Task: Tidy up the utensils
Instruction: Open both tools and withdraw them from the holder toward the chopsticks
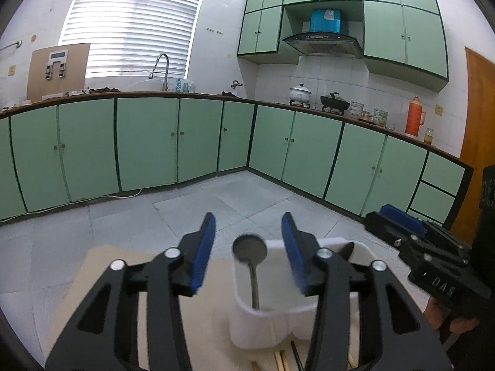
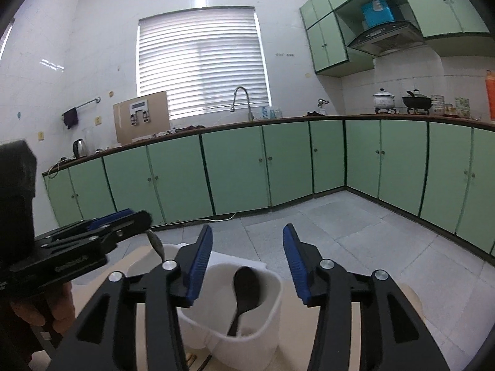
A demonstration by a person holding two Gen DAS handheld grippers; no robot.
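A metal spoon (image 1: 250,249) and a black spoon (image 2: 246,290) stand in separate compartments of the white holder (image 1: 263,324) on the surface, chopsticks (image 1: 280,361) beside it, both grippers' jaws wide and empty, so a careless sweep could likely topple the light holder.

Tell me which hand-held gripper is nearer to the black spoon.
Right. The right hand-held gripper hangs open directly above the black spoon; the left hand-held gripper is open over the metal spoon in the neighbouring compartment.
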